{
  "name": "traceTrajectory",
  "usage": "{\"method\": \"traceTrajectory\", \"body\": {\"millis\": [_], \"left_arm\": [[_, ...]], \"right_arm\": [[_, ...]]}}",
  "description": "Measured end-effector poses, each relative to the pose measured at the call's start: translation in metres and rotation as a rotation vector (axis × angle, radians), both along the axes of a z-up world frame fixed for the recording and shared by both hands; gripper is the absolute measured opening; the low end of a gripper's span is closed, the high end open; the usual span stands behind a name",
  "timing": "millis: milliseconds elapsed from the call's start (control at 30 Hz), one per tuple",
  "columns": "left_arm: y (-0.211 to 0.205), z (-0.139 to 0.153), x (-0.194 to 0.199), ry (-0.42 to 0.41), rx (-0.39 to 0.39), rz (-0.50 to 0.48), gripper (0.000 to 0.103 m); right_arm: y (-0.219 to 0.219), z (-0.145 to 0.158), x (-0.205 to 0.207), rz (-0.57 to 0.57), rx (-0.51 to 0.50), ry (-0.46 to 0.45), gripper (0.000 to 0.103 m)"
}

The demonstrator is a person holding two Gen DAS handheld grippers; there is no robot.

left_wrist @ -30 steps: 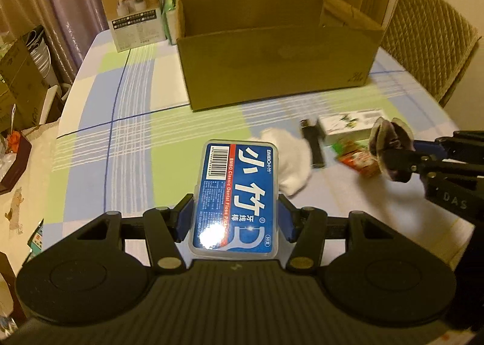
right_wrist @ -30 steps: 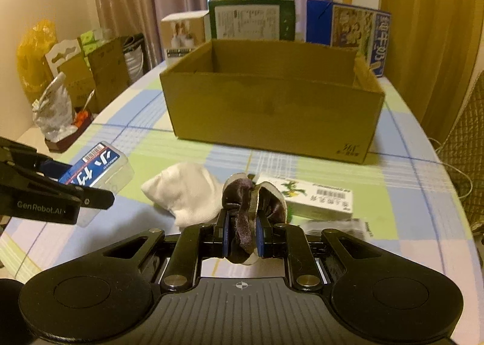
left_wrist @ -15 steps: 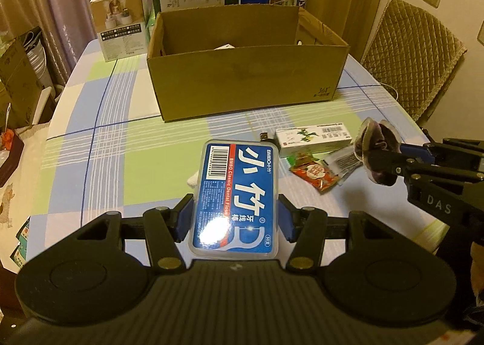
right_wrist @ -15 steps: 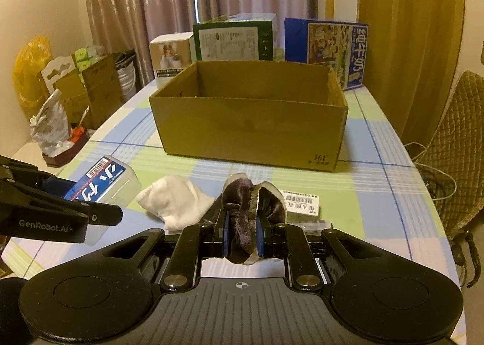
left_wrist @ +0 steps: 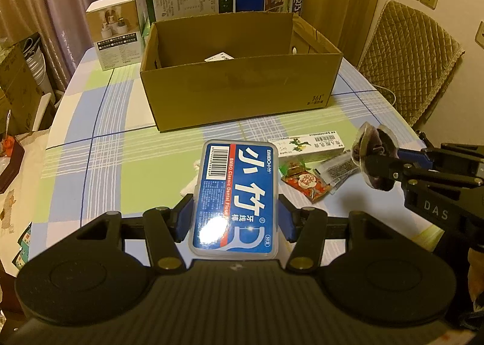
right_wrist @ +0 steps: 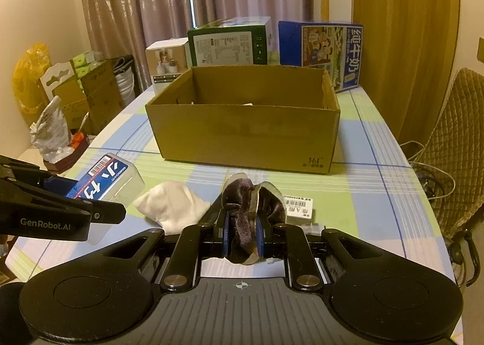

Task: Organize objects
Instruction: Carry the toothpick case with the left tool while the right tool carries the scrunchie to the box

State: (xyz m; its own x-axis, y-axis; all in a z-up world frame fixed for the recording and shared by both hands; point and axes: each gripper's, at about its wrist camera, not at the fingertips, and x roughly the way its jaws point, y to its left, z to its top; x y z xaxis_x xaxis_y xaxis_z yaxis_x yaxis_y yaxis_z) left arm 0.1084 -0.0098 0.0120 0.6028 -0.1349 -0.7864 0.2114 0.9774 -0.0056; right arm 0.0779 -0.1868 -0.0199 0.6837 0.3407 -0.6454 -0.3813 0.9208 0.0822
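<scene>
1. Since the earlier frame both grippers have risen, so the cardboard box [left_wrist: 242, 93] now shows its inside.
2. The left gripper [left_wrist: 236, 218] clamps the dental floss case [left_wrist: 234, 198]; the right gripper [right_wrist: 243, 237] pinches a dark fabric bundle [right_wrist: 251, 196]. Both loads hang above the table [left_wrist: 90, 169], short of the box.
3. One item already lies in the box.
4. Left on the table: one white cloth [right_wrist: 169, 204], one long carton [left_wrist: 308, 143], one red packet [left_wrist: 305, 181], one clear sachet [left_wrist: 335, 168].

Right hand-held gripper [right_wrist: 242, 237] clamps dark fabric bundle [right_wrist: 252, 202]; cardboard box [right_wrist: 245, 133] ahead.
</scene>
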Motion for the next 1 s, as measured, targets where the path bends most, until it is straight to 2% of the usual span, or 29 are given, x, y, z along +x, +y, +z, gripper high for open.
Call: {"method": "traceTrajectory", "body": {"millis": [300, 433, 667, 867, 1000], "left_arm": [[-0.004, 0.021, 0.046, -0.039, 0.0, -0.026, 0.052], [-0.005, 0.035, 0.082, -0.057, 0.005, -0.037, 0.052], [0.001, 0.057, 0.155, -0.077, -0.003, -0.026, 0.052], [0.006, 0.049, 0.219, -0.049, -0.023, -0.001, 0.052], [0.009, 0.033, 0.246, -0.023, 0.003, 0.011, 0.052]], "right_arm": [[-0.008, 0.028, 0.043, -0.008, 0.03, -0.017, 0.014], [-0.009, 0.044, 0.081, 0.013, 0.036, -0.026, 0.014], [-0.012, 0.072, 0.17, 0.01, 0.058, -0.014, 0.014], [-0.001, 0.064, 0.224, -0.004, 0.082, 0.041, 0.014], [0.002, 0.05, 0.246, -0.016, 0.078, 0.07, 0.014]]}}
